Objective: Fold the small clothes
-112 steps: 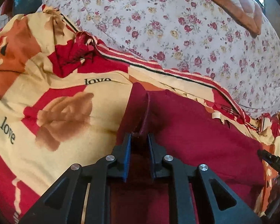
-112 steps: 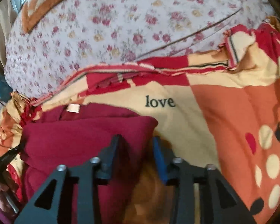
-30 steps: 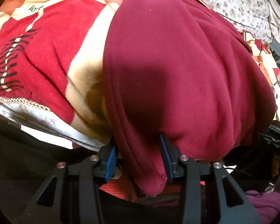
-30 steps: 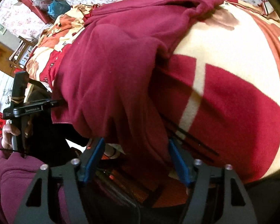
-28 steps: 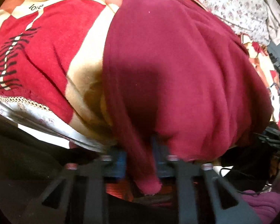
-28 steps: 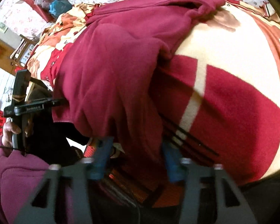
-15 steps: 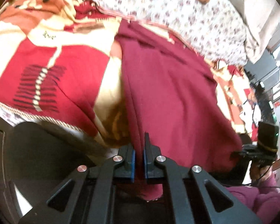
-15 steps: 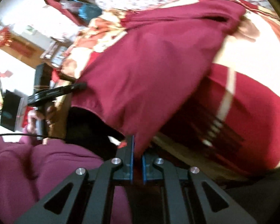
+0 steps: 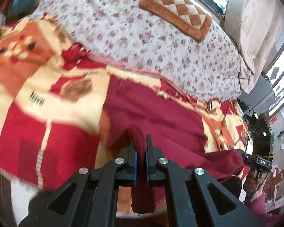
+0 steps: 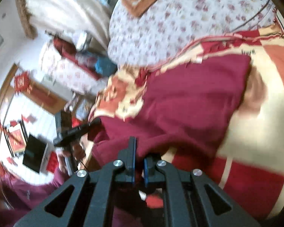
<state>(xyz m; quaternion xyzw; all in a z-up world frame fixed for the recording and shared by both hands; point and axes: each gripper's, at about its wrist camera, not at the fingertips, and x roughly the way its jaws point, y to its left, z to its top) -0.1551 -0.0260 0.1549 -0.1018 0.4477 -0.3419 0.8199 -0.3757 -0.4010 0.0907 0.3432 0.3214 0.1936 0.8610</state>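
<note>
A dark red garment [image 9: 153,113] lies spread on the red, cream and orange blanket [image 9: 28,136] of a bed. My left gripper [image 9: 140,147] is shut on its near hem, a fold of cloth pinched between the blue pads and hanging down behind them. In the right wrist view the same garment [image 10: 191,102] stretches across the blanket [image 10: 255,136], and my right gripper [image 10: 139,151] is shut on another part of the near edge. Each view shows the other gripper off to the side, held in a hand with a maroon sleeve [image 10: 28,194].
A white floral quilt [image 9: 142,41] covers the far half of the bed, with a brown checked cushion [image 9: 178,13] on it. Curtain and window lie at the back right. Furniture, red decorations and a black screen [image 10: 35,156] stand beyond the bed's edge.
Both grippers closed on the garment's hanging near edge, then rose and tilted up. The hem has lifted off the bed's edge and more of the bed shows.
</note>
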